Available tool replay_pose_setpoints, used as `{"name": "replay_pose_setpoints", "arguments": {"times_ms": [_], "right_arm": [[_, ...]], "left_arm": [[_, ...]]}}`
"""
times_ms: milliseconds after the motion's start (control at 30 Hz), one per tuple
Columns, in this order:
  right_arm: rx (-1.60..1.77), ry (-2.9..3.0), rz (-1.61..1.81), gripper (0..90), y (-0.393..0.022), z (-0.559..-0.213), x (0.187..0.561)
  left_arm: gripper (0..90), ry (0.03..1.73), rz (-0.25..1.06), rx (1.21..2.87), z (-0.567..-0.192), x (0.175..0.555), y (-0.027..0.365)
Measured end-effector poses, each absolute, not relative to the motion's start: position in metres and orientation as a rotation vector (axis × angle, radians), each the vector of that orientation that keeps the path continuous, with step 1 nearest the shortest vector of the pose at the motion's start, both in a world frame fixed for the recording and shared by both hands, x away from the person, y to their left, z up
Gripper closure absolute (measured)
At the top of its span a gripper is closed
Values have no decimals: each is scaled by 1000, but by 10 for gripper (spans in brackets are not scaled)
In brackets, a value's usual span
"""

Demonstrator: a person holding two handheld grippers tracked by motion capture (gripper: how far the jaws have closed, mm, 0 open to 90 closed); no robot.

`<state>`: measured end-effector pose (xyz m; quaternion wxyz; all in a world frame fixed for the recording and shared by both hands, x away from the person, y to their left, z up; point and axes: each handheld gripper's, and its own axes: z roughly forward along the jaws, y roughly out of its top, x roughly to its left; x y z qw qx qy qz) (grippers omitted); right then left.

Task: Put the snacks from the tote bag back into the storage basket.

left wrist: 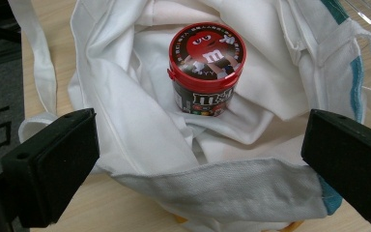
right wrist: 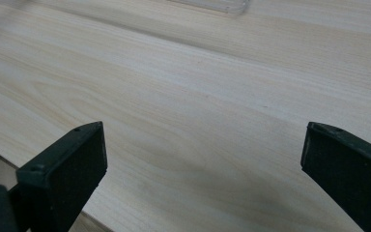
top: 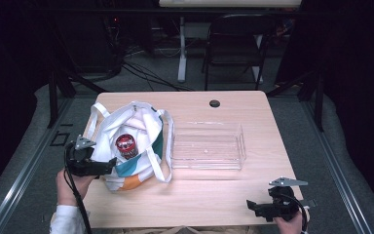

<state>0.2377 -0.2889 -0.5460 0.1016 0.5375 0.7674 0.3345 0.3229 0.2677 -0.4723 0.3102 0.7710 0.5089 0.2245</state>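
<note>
Black jaws of the left gripper (left wrist: 198,159) sit right up front in the left gripper view, spread about as wide as they go, with nothing pinched between them. They straddle the near hem of the white tote bag (left wrist: 125,121), which lies slumped open on the wooden table (top: 209,195). Down inside the bag stands the candy tub (left wrist: 206,67), upright with its red printed lid on top, cradled in folds of fabric.

From the high view, the left gripper (top: 108,165) hovers at the bag's (top: 136,146) near-left edge, aimed in at the tub (top: 126,145). Just right of the bag is a clear plastic tray (top: 207,145), nothing in it, so that's probably where the tub is headed.

Doing this well looks like a matter of going in straight over the hem, keeping the jaws wide until they're either side of the tub's dark body below the lid, and only then closing. Catching loose cloth along with it seems the main risk, since the fabric bunches right against the tub's base.

Meanwhile the right gripper (top: 258,207) idles near the table's front right corner, well apart from everything. Its jaws are wide open too, over bare wood (right wrist: 198,121).
</note>
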Motion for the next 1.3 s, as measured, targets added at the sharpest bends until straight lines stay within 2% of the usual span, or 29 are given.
{"name": "replay_pose_setpoints", "arguments": {"times_ms": [1300], "right_arm": [[1571,2285,929,22,-283,-548,238]], "left_arm": [[3,1280,624,2046,-452,326,254]]}}
